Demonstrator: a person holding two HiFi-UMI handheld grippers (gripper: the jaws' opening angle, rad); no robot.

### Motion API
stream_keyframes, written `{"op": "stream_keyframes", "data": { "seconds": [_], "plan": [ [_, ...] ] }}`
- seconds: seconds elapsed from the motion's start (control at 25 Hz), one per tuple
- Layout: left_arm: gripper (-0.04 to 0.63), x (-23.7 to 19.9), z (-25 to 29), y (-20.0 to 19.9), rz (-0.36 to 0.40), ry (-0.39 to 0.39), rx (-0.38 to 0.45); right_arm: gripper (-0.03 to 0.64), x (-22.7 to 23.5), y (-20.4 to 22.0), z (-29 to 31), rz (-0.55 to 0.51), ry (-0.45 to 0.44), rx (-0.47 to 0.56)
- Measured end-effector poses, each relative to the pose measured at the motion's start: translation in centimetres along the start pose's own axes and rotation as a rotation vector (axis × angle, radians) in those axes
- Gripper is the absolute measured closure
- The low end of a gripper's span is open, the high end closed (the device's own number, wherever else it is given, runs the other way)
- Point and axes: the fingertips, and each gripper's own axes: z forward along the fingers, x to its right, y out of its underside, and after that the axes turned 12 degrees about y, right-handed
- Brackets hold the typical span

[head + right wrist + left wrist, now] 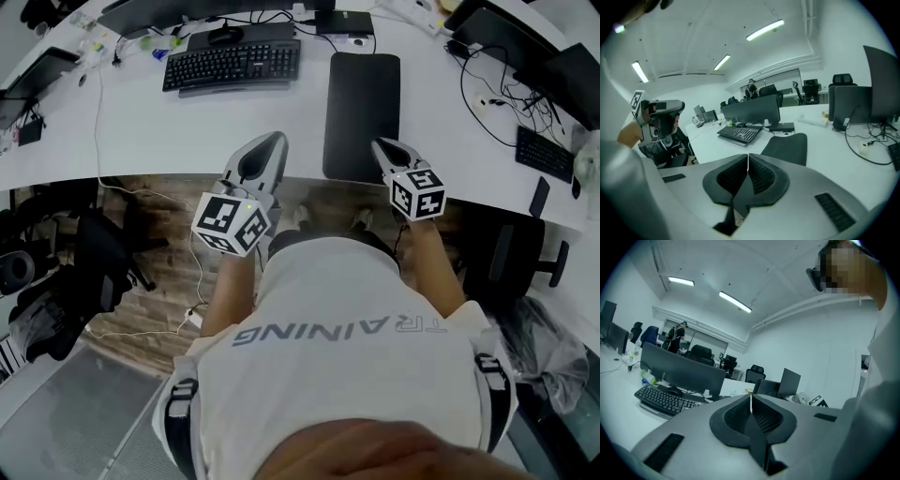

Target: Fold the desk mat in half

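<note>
- On the desk (141, 131), the mat (361, 112) lies flat as a narrow dark strip at about 1 o'clock from the person. Its near end is at the desk's edge, and the keyboard (232, 64) is at 11 o'clock.
- The left gripper (272, 142) has its jaws pressed together with nothing between them. It hangs at 9 o'clock of the mat's near end, apart from it.
- The right gripper (384, 148) is closed and empty too. It hovers over the mat's near right corner without gripping it.
- Progress: the slim shape and the two idle claws suggest the fold is already made, though no view shows two layers.
- Left to do: probably little, perhaps squaring the edges.
</note>
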Motion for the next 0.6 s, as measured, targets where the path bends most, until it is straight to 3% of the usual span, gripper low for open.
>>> {"op": "stream_keyframes", "data": {
  "seconds": [0.24,0.6],
  "plan": [
    [0.557,2.0,4.1,-1.8,0.041,0.086,0.014,0.594,5.6,-4.8,-5.2,0.023,0.142,0.16],
    [0.557,4.9,9.2,-4.5,0.108,0.176,0.036,0.594,11.0,-14.1,-16.3,0.042,0.337,0.495]
  ]
}}
